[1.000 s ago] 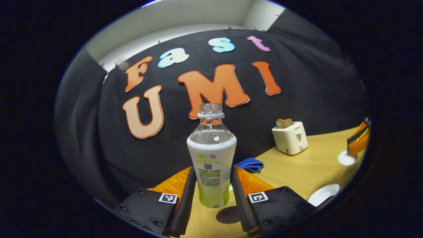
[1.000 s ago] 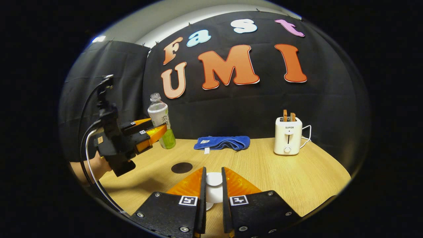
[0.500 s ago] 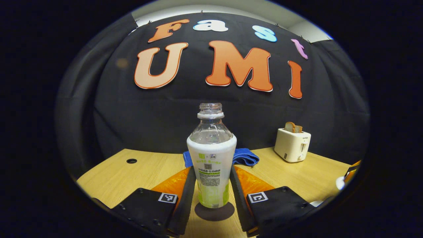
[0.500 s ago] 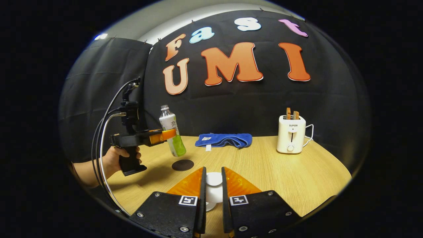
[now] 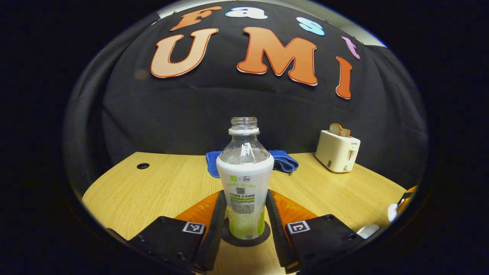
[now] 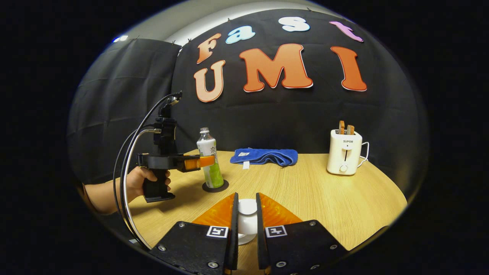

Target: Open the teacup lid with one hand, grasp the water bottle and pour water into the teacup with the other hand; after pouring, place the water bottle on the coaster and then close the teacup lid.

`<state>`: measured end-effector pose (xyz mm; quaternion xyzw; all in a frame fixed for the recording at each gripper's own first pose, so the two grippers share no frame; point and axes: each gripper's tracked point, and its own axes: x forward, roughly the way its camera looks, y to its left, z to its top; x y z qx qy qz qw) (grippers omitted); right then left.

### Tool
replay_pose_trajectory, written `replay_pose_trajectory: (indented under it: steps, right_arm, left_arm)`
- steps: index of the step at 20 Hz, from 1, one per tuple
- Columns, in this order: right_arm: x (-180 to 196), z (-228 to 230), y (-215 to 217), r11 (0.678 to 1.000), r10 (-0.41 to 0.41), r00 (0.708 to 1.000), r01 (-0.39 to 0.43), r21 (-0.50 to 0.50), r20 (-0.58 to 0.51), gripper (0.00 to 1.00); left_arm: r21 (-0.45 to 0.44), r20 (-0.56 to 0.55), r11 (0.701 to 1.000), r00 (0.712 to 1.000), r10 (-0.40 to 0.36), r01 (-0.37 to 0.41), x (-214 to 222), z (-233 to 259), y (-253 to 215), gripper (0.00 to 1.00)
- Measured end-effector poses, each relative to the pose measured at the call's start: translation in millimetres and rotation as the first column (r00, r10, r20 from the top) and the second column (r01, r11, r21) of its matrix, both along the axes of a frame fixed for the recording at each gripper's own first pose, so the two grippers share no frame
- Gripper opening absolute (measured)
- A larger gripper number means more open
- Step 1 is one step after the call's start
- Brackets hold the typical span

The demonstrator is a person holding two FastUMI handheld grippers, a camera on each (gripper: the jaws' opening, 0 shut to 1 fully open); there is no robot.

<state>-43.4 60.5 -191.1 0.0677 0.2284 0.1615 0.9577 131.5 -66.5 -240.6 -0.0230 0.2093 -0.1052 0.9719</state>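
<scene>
Left tongs (image 5: 244, 217) closed on the uncapped water bottle (image 5: 245, 179), which stands upright on the dark coaster (image 5: 263, 237) toward the desk's (image 6: 305, 191) left side. Right tongs (image 6: 247, 223) clamp the white teacup lid (image 6: 247, 208) by its knob, near the front edge.

The left gripper (image 5: 244, 217) is level, pointing forward over the table; both fingers press the sides of the upright bottle (image 5: 245, 179). In the right gripper view, the left gripper (image 6: 204, 161) extends horizontally, gripped by a hand (image 6: 142, 179) at its pistol handle, forearm level behind it. The right gripper (image 6: 246, 225) is low and level; its fingers (image 6: 233, 225) stand nearly parallel, clamped on either side of the lid (image 6: 247, 214).
</scene>
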Motion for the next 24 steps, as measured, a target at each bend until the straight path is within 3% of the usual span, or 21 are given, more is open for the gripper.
replay_pose_trajectory:
  steps: [3,7,10,12,24]
  right_arm:
    - [-1.1,-0.2,7.7,1.0,0.019,1.0,-0.019,0.006,-0.005,0.21]
    - [-1.2,-2.0,12.7,1.0,0.031,1.0,-0.031,-0.001,-0.006,0.21]
    - [-0.2,-6.5,13.0,1.0,0.026,1.0,-0.026,-0.014,-0.006,0.21]
    - [-3.0,-11.8,18.0,0.999,0.033,0.999,-0.033,-0.008,-0.014,0.21]
    - [-6.9,-36.3,44.0,0.995,0.075,0.997,-0.076,-0.059,-0.005,0.21]
  left_arm:
    - [0.02,-0.018,0.999,1.0,-0.025,0.025,-3.2,-1.3,-3.6,0.64]
    - [0.012,-0.012,1.0,1.0,-0.009,0.009,-6.7,0.0,2.1,0.72]
    - [0.004,0.001,0.999,0.999,-0.036,0.036,-14.2,7.0,-2.4,0.89]
    - [0.028,0.029,0.999,0.999,-0.028,0.027,-16.8,14.9,3.3,0.92]
    - [0.025,0.127,1.0,0.992,-0.002,-0.001,-57.9,60.7,4.8,0.93]
